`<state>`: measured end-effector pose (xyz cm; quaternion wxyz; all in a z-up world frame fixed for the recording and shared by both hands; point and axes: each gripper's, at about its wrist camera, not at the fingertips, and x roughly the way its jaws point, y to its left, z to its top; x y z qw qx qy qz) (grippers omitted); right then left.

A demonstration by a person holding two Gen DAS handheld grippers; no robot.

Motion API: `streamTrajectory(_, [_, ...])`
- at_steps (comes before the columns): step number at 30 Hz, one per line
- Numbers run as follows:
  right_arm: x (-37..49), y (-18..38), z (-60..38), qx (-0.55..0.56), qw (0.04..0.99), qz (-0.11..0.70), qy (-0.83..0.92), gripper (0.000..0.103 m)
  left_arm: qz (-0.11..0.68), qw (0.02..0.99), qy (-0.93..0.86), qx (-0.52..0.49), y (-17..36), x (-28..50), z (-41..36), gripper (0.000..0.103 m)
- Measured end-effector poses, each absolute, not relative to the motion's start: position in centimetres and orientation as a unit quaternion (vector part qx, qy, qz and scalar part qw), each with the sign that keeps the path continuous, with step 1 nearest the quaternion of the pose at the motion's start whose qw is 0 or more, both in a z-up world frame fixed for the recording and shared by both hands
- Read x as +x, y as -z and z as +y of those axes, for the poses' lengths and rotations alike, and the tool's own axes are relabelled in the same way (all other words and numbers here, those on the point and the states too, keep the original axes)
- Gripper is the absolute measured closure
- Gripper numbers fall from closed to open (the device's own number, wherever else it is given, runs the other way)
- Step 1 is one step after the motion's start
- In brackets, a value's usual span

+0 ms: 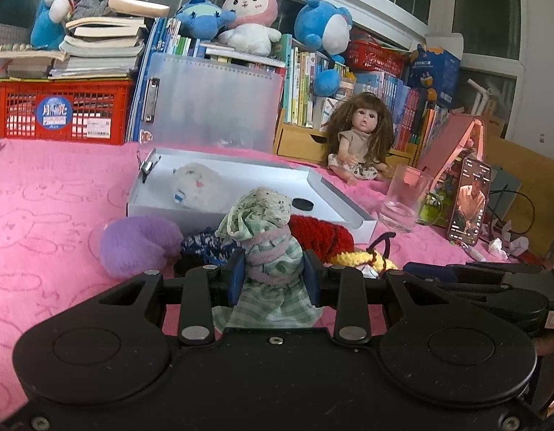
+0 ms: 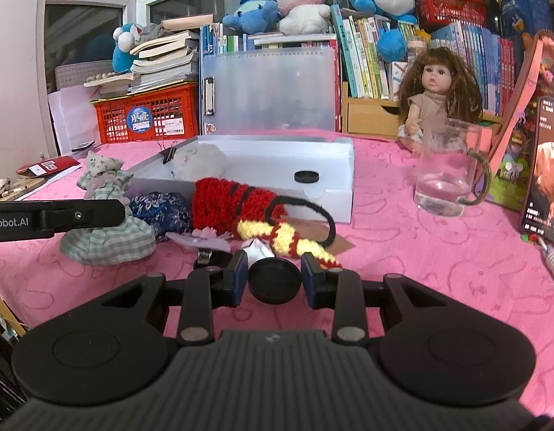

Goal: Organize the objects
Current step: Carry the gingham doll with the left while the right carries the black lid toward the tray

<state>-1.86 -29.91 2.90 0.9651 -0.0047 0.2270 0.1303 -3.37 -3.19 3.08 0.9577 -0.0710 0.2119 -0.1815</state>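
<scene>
The left gripper (image 1: 273,274) has its fingers (image 1: 236,276) clamped on a small cloth doll (image 1: 268,251) in a green checked dress, bound at the waist with pink cord. The doll stands upright on the pink counter (image 1: 43,215), just in front of the open white box (image 1: 334,194). The right gripper (image 2: 275,278) has its fingers (image 2: 314,280) closed against the sides of a round black lid (image 2: 274,280) lying on the counter. Beyond it lie a red and yellow knitted toy (image 2: 241,204), a blue patterned pouch (image 2: 158,212) and a black loop of cord (image 2: 312,212). Inside the box are a white plush (image 1: 198,186) and a second black disc (image 1: 302,204). The doll's lower hem is hidden behind the gripper body. A purple plush (image 1: 133,246) sits left of it.
</scene>
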Motion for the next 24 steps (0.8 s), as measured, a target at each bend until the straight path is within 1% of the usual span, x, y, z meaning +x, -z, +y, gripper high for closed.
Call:
streamTrajectory(14, [0.3,-6.3,-29.8,-0.014,0.975,0.179,-0.132,0.065,0.184,0.966,0.171,-0.065,-5.5,-0.7,-2.4,0.071])
streamTrajectory(24, [3.1,-7.6,-29.9,-0.014,0.975,0.18,-0.129,0.065,0.168,0.97,0.168,-0.059,-7.0,2.1,-2.4,0.071])
